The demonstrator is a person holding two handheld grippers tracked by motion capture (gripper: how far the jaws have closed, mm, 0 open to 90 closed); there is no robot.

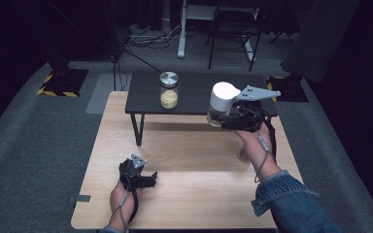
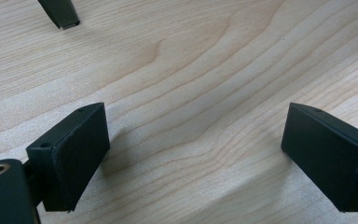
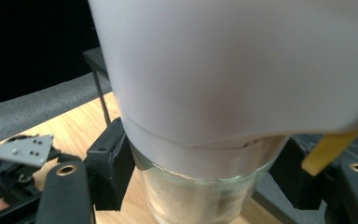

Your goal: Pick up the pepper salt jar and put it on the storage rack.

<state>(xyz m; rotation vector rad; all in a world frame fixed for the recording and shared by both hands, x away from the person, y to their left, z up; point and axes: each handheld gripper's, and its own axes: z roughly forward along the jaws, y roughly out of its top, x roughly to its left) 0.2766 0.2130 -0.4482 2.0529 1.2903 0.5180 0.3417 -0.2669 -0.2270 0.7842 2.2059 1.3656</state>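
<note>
Left gripper (image 1: 148, 180) rests low on the light wooden table (image 1: 194, 194), jaws spread wide, bare wood between them. Ahead of it and off to its right, the right gripper (image 1: 223, 119) is held up over the table's far edge, jaws clamped on the clear glass body of a white-lidded jar (image 1: 221, 103), just below the lid. Beyond, to that gripper's left, a metal-lidded jar of yellow grains (image 1: 169, 90) stands upright on the black side table (image 1: 194, 92).
</note>
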